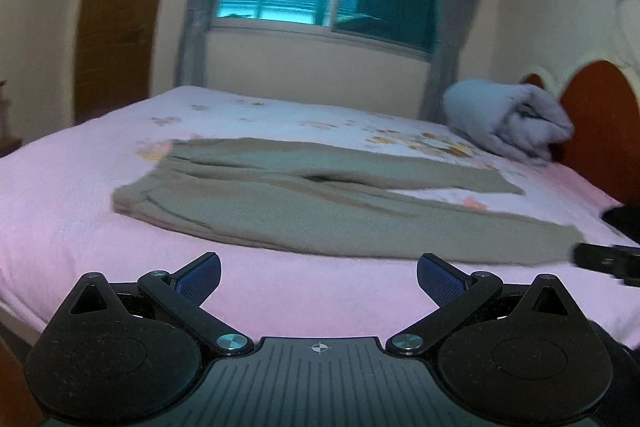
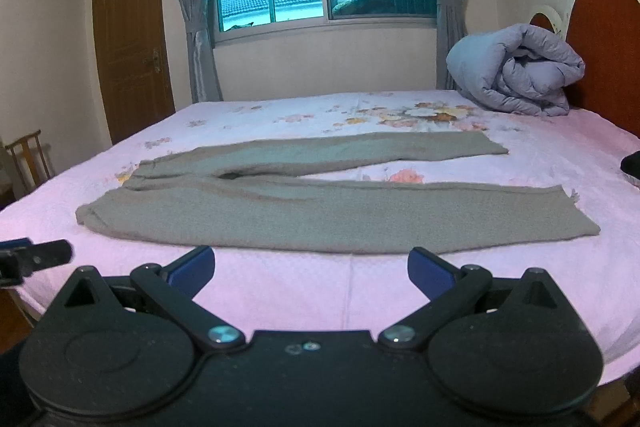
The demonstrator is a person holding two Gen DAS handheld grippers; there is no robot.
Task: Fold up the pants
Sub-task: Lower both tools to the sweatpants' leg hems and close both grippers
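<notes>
Inspecting both views, we record the grey pants (image 2: 280, 215) lying flat and unfolded on the pink bed (image 2: 480, 291), 2 legs pointing right. Left gripper (image 1: 319, 277) and right gripper (image 2: 311, 269) hover just short of them, jaws wide, empty.

Left claw (image 1: 319, 277) and right claw (image 2: 311, 267) both level, spread wide, holding nothing

Motion-blurred pants (image 1: 280, 203) in left view; dark object (image 2: 631, 167) cut off right.

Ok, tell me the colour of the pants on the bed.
Plain greyish olive pants, no pattern; clearest in the right wrist view.
</notes>
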